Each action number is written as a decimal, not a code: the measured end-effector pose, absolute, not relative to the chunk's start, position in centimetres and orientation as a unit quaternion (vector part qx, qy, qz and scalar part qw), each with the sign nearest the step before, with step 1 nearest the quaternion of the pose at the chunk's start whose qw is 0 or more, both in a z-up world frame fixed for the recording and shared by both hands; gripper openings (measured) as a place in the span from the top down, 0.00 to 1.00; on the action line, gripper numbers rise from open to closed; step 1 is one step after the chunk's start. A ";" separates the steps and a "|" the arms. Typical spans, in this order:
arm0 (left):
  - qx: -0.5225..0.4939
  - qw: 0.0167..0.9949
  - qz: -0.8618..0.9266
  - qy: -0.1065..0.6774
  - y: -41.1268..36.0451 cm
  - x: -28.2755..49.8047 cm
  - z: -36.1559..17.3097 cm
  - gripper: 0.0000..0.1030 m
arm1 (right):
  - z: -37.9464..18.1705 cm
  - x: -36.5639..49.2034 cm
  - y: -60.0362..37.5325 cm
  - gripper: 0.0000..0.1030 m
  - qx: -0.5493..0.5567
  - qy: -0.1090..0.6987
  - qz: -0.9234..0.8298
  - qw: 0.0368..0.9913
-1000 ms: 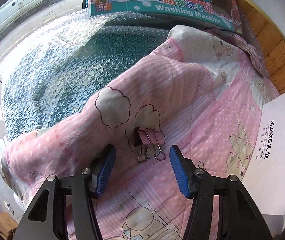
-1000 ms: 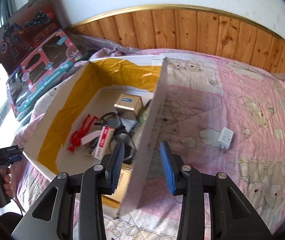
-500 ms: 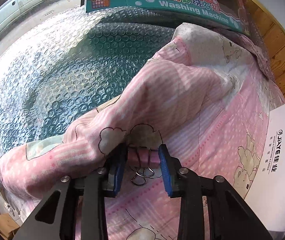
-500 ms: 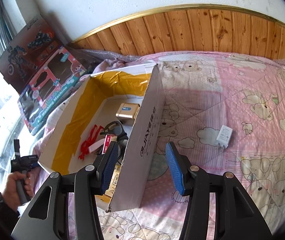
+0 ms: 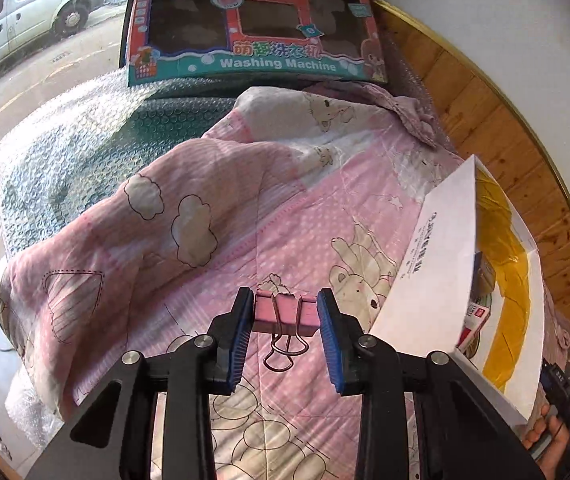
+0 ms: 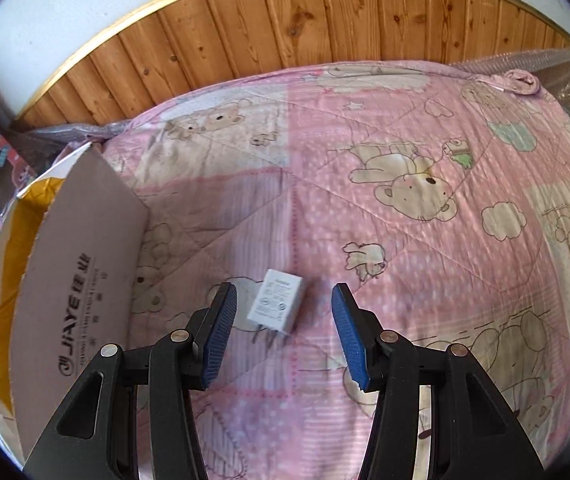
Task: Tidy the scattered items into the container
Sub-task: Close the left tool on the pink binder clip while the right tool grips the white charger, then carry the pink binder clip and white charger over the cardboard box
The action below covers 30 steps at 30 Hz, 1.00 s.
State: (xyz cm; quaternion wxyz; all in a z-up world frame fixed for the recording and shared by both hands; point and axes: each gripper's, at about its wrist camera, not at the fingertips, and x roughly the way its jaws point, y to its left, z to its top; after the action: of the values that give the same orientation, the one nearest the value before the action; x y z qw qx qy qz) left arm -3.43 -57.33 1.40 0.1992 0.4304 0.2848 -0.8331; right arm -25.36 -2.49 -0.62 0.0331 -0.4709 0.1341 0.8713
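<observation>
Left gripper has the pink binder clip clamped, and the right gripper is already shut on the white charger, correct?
Not quite. The left gripper does clamp the pink binder clip, but the right gripper is open; the white charger lies on the quilt between its fingers, as the right wrist view shows.

One binder clip, one charger, one box

Around our left gripper, which clamps a pink clip, the quilt lies open ahead. To its left a raised fold of quilt blocks the way, and to its right stands the tall box wall. Our right gripper, fingers spread, has a white charger lying between them. Flat quilt spreads ahead and right of it; the box wall rises close on its left.
</observation>
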 end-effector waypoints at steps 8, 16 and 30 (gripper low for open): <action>0.435 0.096 -0.865 0.230 -48.3 -3.2 4.1 0.67 | -3.4 -26.9 0.4 0.49 -0.495 0.213 0.843 0.011; 0.449 0.000 -0.871 0.198 -38.7 -3.3 4.5 0.67 | -5.2 -26.6 -4.5 0.66 -0.516 0.121 0.848 -0.011; 0.492 -0.044 -0.863 0.109 -27.4 -4.5 1.5 0.67 | -3.4 -15.9 -4.8 0.67 -0.512 0.082 0.854 -0.046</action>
State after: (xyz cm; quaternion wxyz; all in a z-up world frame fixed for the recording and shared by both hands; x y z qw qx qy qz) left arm -4.53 -27.41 1.54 -0.0440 0.4919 0.1089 -0.8627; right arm -15.91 -4.76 -3.37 -0.0456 -0.5115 0.0817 0.8542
